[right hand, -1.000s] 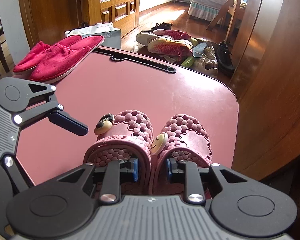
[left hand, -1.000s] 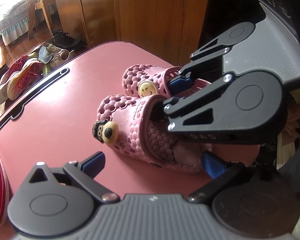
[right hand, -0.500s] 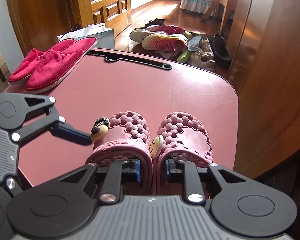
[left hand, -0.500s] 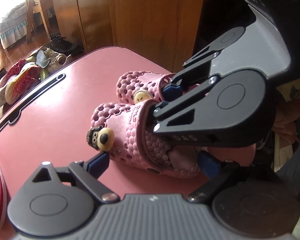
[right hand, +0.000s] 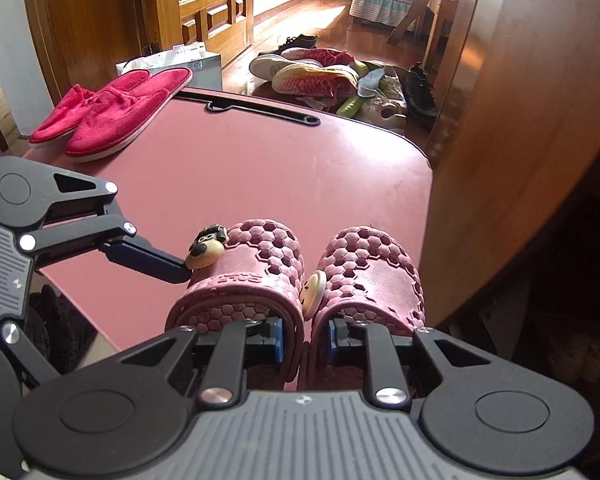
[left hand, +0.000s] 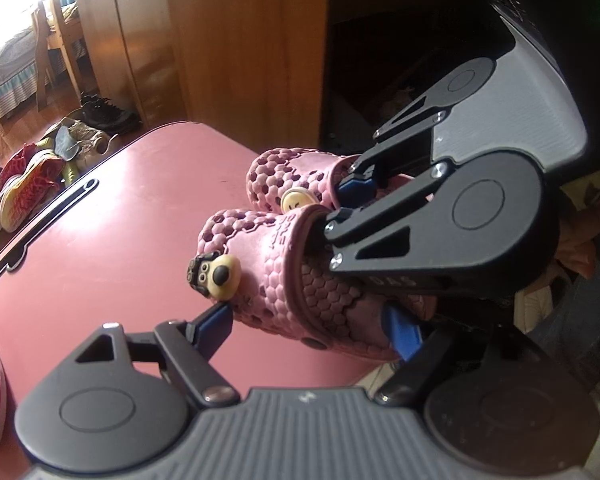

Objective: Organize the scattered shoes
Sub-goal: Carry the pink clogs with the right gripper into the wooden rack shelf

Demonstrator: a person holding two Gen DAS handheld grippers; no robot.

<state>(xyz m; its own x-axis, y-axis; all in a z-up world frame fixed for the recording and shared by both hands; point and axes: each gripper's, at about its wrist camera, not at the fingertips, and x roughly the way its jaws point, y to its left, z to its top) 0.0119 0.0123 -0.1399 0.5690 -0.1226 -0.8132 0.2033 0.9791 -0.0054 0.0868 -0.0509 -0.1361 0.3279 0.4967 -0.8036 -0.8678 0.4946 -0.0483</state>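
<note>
pinching the two inner walls of the pink clogs [right hand: 300, 280] together, the right gripper [right hand: 304, 330] has one finger inside each shoe, jaws narrow. the left gripper [left hand: 312, 320] is closing around the outer clog, one blue pad [left hand: 214, 322] just under its dog charm [left hand: 216, 274]. the pair sits at the near edge of the maroon table [right hand: 260, 172]. red slippers [right hand: 108, 112] lie on the far corner.

left gripper [left hand: 308, 326]: jaws closing round near pink clog [left hand: 300, 280] | right gripper [left hand: 342, 208]: pinching both clogs' inner walls | red table [left hand: 112, 236]
</note>
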